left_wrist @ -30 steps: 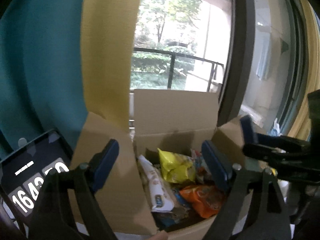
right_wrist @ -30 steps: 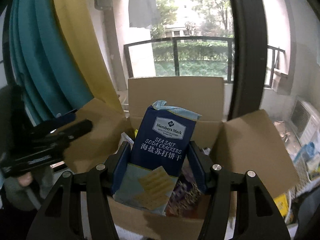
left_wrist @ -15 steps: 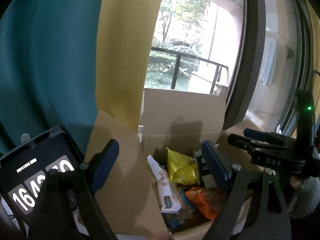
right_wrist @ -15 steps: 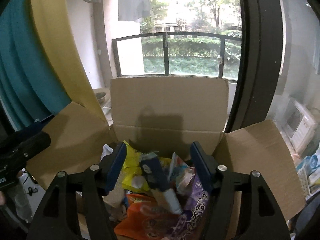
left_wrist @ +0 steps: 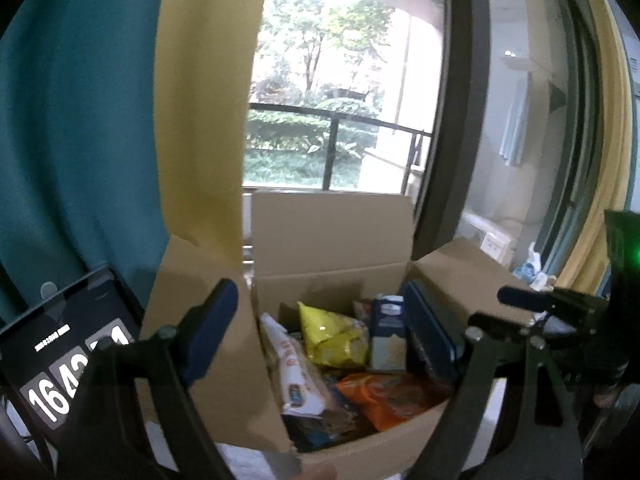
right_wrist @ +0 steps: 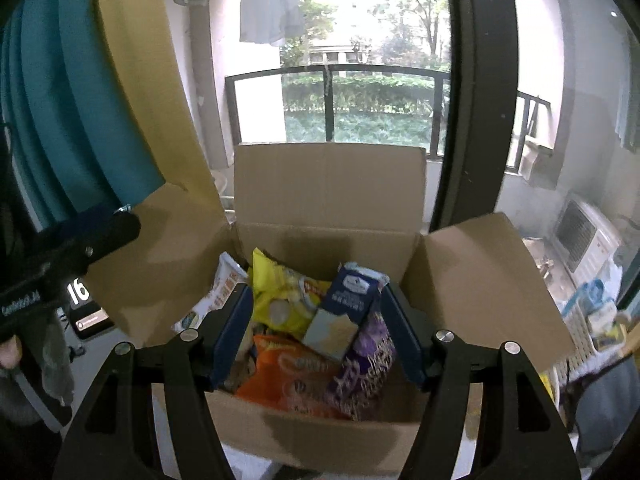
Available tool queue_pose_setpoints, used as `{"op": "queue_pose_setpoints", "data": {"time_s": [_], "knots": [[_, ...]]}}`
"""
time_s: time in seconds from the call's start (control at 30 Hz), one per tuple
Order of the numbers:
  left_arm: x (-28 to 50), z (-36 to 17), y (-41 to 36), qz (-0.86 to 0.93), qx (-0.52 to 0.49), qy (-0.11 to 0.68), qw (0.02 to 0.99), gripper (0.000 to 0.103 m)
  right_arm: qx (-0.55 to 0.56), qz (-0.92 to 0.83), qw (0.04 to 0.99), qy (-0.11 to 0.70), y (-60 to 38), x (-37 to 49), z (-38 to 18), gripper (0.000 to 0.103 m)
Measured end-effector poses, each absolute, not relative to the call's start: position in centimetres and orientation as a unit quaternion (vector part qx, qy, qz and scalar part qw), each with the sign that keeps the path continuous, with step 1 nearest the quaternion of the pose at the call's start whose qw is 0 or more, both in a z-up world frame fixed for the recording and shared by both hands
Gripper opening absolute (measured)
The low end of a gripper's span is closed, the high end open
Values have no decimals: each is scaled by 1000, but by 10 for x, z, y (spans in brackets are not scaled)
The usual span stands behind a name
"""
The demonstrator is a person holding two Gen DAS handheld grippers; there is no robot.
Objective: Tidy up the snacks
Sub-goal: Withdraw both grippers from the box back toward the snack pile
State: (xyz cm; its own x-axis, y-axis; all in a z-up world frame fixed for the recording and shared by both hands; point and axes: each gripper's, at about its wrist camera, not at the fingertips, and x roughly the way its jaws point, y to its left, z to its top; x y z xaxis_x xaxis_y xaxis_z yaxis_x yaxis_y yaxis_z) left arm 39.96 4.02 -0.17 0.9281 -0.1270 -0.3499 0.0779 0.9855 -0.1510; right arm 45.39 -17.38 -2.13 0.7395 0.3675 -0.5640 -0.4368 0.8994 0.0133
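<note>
Right hand-held gripper (right_wrist: 316, 336): blue-padded jaws spread, nothing pinched; having just been opening, they stand over the box mouth with the cracker packet lying loose between them, apparently released.
Left hand-held gripper (left_wrist: 320, 328): jaws spread wide and empty, hovering at the box's near-left corner, probably keeping clear.
Open brown cardboard box (right_wrist: 328, 184): all flaps folded outward so snacks can drop in from above.
Dark blue sea-salt cracker packet (right_wrist: 344, 312): inside the box, leaning on top of the other bags at the right-centre, tilted.
Yellow crinkled chip bag (right_wrist: 280, 296): propped against the box's back wall.
Orange snack bag (right_wrist: 292, 376): flat at the near side, under the crackers.
Purple snack bag (right_wrist: 364, 372): wedged at the right.
White long wrapper (left_wrist: 296, 368): slanted along the left wall.
Black clock tablet (left_wrist: 52, 360): beside the box, left.
</note>
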Motion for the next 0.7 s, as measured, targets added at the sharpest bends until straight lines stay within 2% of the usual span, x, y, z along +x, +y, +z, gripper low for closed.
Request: {"op": "queue_pose_setpoints", "data": {"time_s": [0.43, 0.7], "knots": [[343, 1, -15, -106, -24, 191, 976, 86, -49, 218, 929, 295, -207, 393, -28, 69], [312, -12, -24, -113, -33, 209, 971, 86, -40, 220, 926, 304, -226, 354, -41, 69]]}}
